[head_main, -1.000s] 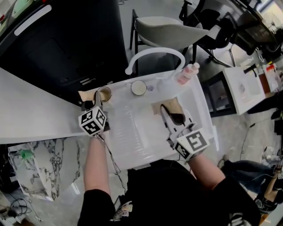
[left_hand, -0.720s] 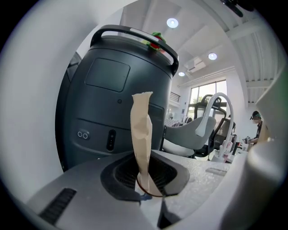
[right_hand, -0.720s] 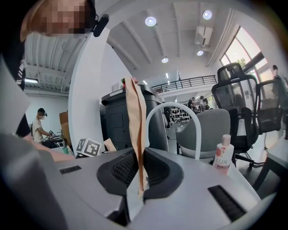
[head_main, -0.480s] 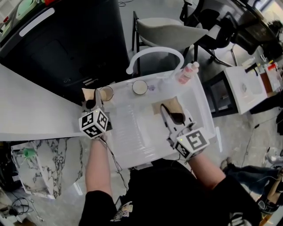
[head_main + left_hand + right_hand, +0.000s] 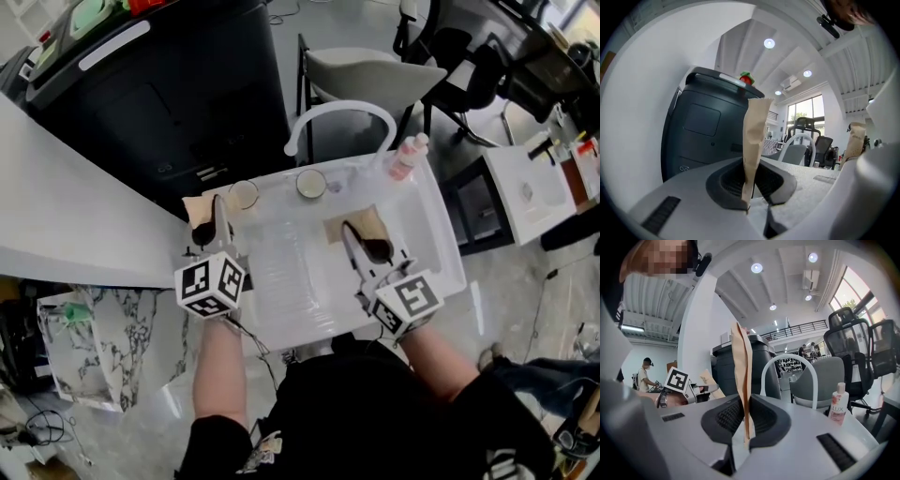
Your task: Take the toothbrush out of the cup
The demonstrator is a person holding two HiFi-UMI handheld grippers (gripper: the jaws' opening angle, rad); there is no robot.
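Now clear cup [image 5: 244,194], pale cup [image 5: 311,183] upright at tray [image 5: 309,302] back; contents unclear.

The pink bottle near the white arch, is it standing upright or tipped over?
Upright: the bottle stands on its base with the cap on top, right of the white arch.

A white arched tap [image 5: 339,112] stands at the basin's [image 5: 448,246] far rim, 1 pink bottle [image 5: 406,159] beside it, a grey chair [image 5: 370,70] behind.

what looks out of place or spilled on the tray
Nothing stands out: the left cup, the middle cup and the bottle all stand upright on the white tray, and no spill shows.
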